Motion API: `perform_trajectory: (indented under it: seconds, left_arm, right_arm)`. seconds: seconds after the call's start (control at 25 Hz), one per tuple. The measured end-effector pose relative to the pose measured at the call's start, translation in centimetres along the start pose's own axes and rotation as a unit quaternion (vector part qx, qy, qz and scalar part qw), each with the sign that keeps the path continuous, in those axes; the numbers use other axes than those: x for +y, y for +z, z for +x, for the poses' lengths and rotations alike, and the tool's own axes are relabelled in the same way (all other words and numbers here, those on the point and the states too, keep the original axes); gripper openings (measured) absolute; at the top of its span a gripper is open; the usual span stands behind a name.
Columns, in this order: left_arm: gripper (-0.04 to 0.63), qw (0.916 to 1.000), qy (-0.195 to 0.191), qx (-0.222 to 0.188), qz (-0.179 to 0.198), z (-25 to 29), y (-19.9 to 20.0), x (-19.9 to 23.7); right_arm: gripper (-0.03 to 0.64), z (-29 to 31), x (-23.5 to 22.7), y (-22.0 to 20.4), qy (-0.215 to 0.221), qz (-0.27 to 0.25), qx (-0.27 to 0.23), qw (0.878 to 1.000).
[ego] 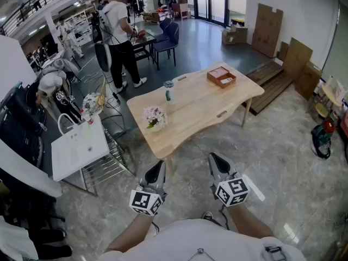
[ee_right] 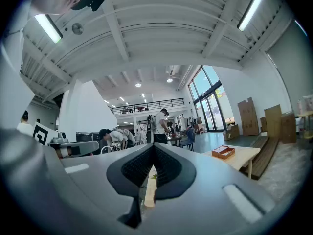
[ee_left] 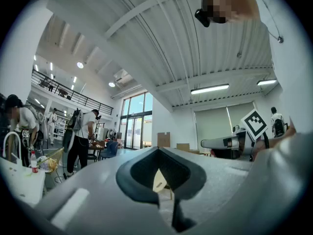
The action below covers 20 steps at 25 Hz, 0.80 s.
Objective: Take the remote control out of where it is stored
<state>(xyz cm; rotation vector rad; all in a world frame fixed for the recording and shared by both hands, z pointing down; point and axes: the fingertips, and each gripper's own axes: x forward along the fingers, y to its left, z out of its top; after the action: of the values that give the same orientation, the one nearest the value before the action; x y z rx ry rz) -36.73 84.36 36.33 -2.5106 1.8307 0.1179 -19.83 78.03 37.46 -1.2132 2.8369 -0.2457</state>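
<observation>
No remote control shows in any view. A shallow brown box [ego: 221, 76] with a pale inside lies on the far right end of the wooden table [ego: 201, 110]; it also appears as the box [ee_right: 224, 152]. My left gripper [ego: 158, 168] and right gripper [ego: 217, 160] hover side by side over the floor, short of the table's near corner and pointing at it. Both are shut with nothing between them. In the left gripper view the left gripper [ee_left: 159, 181] shows its jaws pressed together, as does the right gripper [ee_right: 150, 180] in its own view.
A pot of pale flowers [ego: 155, 117] and a small bottle [ego: 168, 90] stand on the table. A white side table [ego: 76, 151] over a wire rack stands at left. People work at the back left. Cardboard and pallets [ego: 274, 80] lie right; a bag [ego: 321, 137] sits on the floor.
</observation>
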Motion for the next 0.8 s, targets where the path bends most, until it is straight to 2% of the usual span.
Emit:
perform_trajectory:
  seconds: [0.36,0.56,0.8]
  left_arm:
    - [0.001,0.9996,-0.027,0.008,-0.006,1.8,-1.7,-2.3]
    - [0.000,0.9988,-0.047,-0.007,0.001,3.2,-1.5,-4.1]
    - [0.002,0.9980,-0.052,-0.035,0.006,5.4,0.3,-6.6]
  right_arm:
    - [0.028,-0.3,-2.1,-0.8,-0.001,0.009,0.011,1.000]
    - [0.028,-0.4,-3.7,-0.7,0.000,0.018,0.011,1.000]
    - [0.028,-0.6,-6.2,-0.1,0.017,0.026,0.011,0.999]
